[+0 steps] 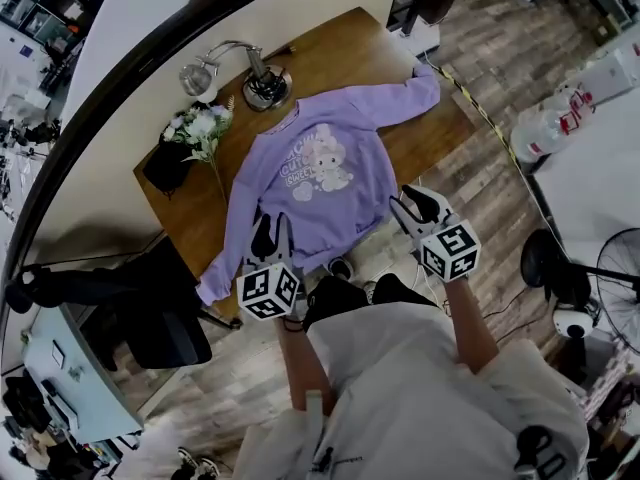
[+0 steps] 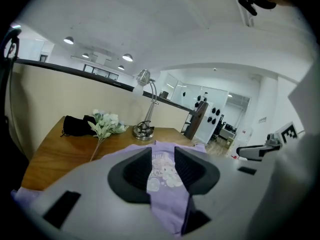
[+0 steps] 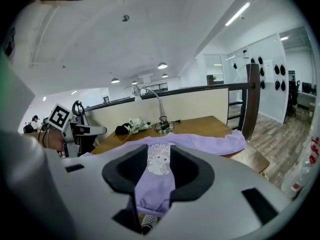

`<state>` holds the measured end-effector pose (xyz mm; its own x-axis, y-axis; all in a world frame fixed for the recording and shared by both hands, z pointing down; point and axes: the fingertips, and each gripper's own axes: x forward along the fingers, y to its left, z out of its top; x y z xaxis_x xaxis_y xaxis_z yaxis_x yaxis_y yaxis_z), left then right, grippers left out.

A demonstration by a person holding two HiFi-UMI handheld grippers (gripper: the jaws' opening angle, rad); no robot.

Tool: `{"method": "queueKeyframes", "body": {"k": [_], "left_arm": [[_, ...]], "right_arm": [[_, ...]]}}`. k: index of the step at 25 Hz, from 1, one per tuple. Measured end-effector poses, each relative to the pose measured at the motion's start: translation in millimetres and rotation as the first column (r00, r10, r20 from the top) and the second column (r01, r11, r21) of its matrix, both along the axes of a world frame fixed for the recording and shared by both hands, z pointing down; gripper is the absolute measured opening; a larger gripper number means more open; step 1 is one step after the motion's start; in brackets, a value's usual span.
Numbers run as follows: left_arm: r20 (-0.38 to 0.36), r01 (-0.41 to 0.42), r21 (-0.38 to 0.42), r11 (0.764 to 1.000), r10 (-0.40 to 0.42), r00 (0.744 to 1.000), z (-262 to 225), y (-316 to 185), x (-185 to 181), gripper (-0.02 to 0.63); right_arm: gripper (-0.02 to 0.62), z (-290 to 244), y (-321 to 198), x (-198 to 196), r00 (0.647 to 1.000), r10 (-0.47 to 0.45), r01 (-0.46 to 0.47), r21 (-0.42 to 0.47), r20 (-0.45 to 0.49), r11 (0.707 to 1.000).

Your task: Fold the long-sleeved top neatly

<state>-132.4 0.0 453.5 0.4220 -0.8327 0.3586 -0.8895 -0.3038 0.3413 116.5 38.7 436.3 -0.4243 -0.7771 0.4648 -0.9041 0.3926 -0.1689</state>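
1. On the wooden table (image 1: 350,48), the purple long-sleeved top (image 1: 315,173) lies spread flat with its print up. One sleeve stretches toward the far right corner, and the other runs down the left side.
2. Along the far edge stands a desk lamp (image 1: 262,83). Beside it are a sprig of white flowers (image 1: 200,126) and a black pouch (image 1: 165,163), all clear of the cloth.
3. Off the table's left is a black office chair (image 1: 150,313), and a floor fan (image 1: 570,268) stands well apart at the right.
4. The left gripper (image 1: 272,230) hangs over the near hem with its jaws wide apart. The top shows through the gap, and the pads are not pressed on it.
5. The right gripper (image 1: 415,208) is just beside the hem's right corner. Its jaws are also apart and hold nothing.
6. The left gripper's marker cube covers part of the hem, and the left cuff droops over the table's edge.
7. The lettering on the print is too small to read.
8. The person's shoes (image 1: 340,266) peep out below the hem.
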Motion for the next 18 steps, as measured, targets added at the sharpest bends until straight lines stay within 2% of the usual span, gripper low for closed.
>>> {"method": "queueKeyframes", "body": {"k": [5,11,14,18], "left_arm": [[-0.004,0.016,-0.011,1.0,-0.016,1.0,9,-51,-25,0.146],[0.062,-0.105,-0.031,0.994,0.107,0.992,2,-91,-37,0.146],[0.1,-0.142,-0.032,0.989,0.144,0.984,3,-115,-50,0.146],[0.157,-0.198,-0.042,0.979,0.202,0.967,11,-136,-55,0.146]], "right_arm": [[0.152,15,-51,-14,1.0,0.0,0.0,-0.026,-0.016,1.0],[0.152,21,-103,-29,0.999,-0.021,0.021,-0.006,-0.027,1.0],[0.158,23,-132,-41,0.992,-0.12,0.121,0.019,-0.047,0.992],[0.158,15,-166,-47,0.952,-0.274,0.287,0.088,-0.134,0.954]]}}
